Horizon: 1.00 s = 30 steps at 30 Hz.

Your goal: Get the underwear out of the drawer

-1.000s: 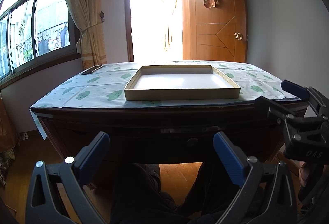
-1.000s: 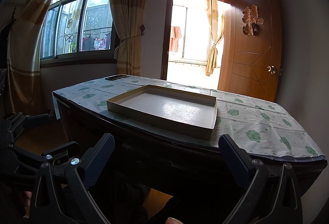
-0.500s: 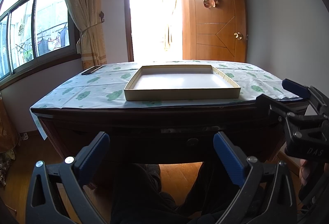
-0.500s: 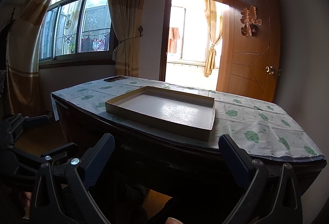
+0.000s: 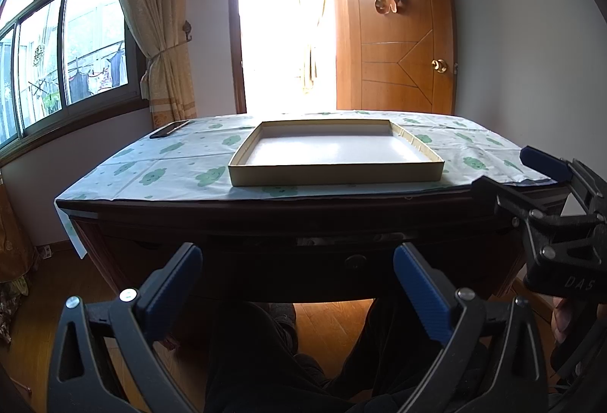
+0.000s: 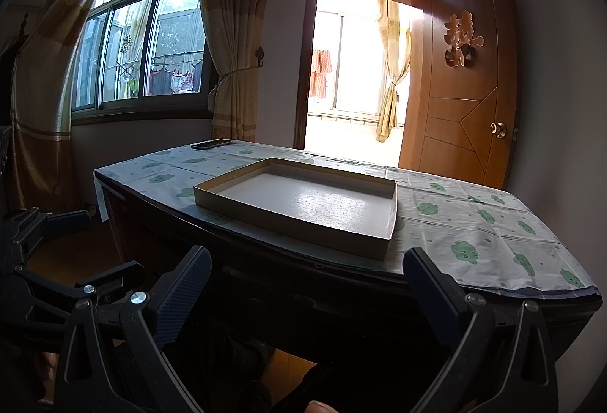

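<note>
a: left gripper (image 5: pixel 297 286) spread wide, holding nothing; right gripper (image 6: pixel 307 284) likewise, both low before the desk drawer (image 5: pixel 341 261).
b: underwear location?
a: cannot tell. drawer front dark, looks closed. shallow cardboard tray (image 5: pixel 334 156) sits on cloud-print tablecloth (image 5: pixel 170 162).

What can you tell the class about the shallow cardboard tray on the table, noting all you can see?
The shallow tan cardboard tray is rectangular, with low upright walls and a pale, slightly glossy floor. It holds nothing. It lies flat on the white tablecloth with green cloud prints, near the table's front edge, its long side facing the left camera. Only the cloth touches it.
</note>
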### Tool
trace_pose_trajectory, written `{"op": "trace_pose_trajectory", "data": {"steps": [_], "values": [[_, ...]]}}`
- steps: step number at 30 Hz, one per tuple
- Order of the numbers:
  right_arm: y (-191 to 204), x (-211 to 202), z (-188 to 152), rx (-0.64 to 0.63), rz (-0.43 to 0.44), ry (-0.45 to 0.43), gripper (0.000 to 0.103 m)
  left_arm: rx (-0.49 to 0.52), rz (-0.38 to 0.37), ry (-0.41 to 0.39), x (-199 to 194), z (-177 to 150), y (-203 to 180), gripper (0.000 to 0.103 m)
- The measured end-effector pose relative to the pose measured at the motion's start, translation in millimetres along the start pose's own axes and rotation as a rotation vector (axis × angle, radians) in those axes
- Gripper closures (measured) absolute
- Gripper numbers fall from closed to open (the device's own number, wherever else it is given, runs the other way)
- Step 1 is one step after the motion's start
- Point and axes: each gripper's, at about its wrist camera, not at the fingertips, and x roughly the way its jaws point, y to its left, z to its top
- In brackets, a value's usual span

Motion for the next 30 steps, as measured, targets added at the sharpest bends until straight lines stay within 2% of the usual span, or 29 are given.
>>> {"op": "trace_pose_trajectory", "data": {"steps": [10, 15, 21, 26, 30], "values": [[-0.5, 1.0, -0.9, -0.004, -0.001, -0.001, 0.001, 0.006, 0.004, 0.010, 7.3, -3.0, 1.5, 0.000], [-4.3, 7.5, -7.3, -0.001, 0.033, -0.031, 0.001, 0.004, 0.011, 0.039, 22.8, -8.6, 3.0, 0.000], [-17.3, 36.1, -26.8, 0.013, 0.059, -0.057, 0.001, 0.001, 0.014, 0.073, 41.9, -18.0, 5.4, 0.000], [-28.4, 63.5, -44.6, -0.004, 0.024, -0.078, 0.001, -0.012, 0.015, 0.097, 58.3, -25.6, 7.6, 0.000], [-30.1, 76.5, -55.4, -0.063, 0.014, -0.146, 0.001, -0.021, 0.017, 0.127, 67.9, -31.4, 8.5, 0.000]]}}
